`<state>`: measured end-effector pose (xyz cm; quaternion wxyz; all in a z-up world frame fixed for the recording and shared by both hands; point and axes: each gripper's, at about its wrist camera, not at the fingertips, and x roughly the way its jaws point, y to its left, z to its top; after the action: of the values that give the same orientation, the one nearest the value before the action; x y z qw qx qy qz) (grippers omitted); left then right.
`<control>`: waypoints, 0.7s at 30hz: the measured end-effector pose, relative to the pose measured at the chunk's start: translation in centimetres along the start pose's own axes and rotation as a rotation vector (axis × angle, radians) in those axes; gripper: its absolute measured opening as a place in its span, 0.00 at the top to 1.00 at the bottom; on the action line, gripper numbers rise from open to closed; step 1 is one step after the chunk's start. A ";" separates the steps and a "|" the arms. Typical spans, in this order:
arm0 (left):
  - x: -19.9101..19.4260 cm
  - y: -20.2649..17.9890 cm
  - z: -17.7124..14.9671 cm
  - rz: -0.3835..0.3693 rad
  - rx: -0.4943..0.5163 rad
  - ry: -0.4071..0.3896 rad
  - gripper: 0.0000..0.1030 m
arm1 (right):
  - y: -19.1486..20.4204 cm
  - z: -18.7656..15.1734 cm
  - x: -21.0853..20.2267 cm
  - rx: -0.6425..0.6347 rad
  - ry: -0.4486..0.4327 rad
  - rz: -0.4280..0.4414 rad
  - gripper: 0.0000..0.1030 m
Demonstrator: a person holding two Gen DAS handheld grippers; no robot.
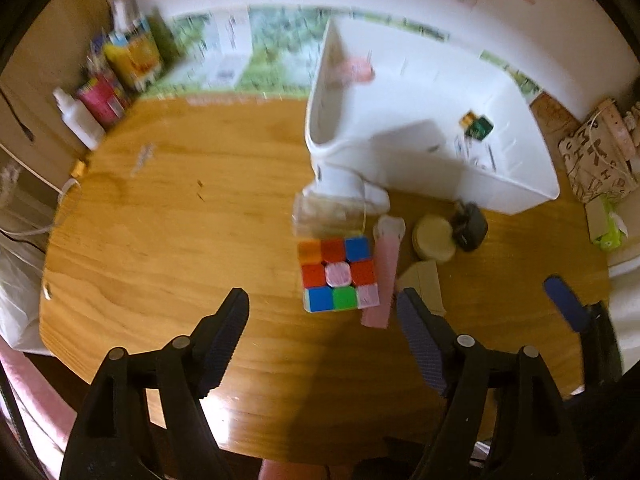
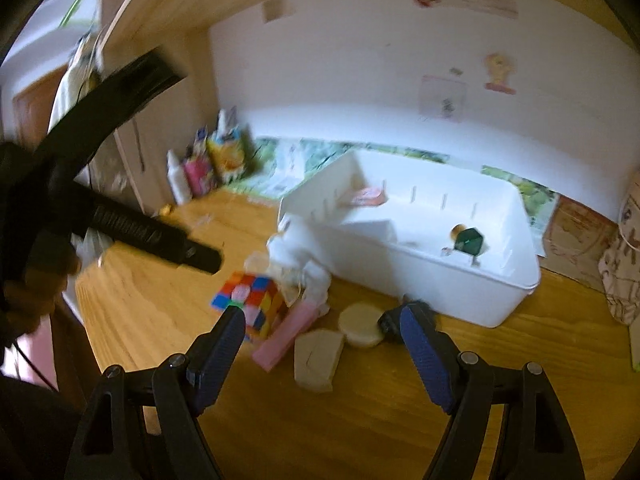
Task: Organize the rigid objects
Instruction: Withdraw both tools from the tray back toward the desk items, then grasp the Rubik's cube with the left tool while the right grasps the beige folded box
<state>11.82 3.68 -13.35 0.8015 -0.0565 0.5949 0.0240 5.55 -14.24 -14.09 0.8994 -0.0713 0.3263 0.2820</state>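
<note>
The near half of the wooden table [image 1: 168, 240] lies bare, so a gripper can come in low from the front edge with nothing in its way. Further in, a tight cluster blocks the middle: a colour cube [image 1: 338, 276], a pink bar [image 1: 384, 276] touching its side, a beige block [image 1: 424, 284], a round beige disc [image 1: 434, 238] and a small black thing [image 1: 470, 226], all close together with only narrow gaps. Just behind them stands the white bin [image 1: 516, 196], its top open. Bottles and cartons [image 1: 116, 68] crowd the far left corner; a patterned bag [image 1: 596, 160] sits beside the bin's right end.
</note>
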 end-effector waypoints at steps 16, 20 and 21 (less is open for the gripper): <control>7.3 0.6 2.7 0.000 -0.157 0.292 0.22 | 1.2 -4.3 7.2 -0.125 0.154 0.038 0.22; 8.5 0.6 2.7 -0.018 -0.190 0.351 0.21 | 1.3 -4.7 8.8 -0.131 0.197 0.026 0.22; 8.7 0.6 2.7 -0.014 -0.191 0.361 0.21 | 1.3 -4.8 9.0 -0.131 0.202 0.029 0.22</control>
<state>16.83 4.32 -20.98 0.6730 -0.1398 0.7235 0.0643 7.86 -10.50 -23.36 0.8513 -0.1530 0.3970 0.3070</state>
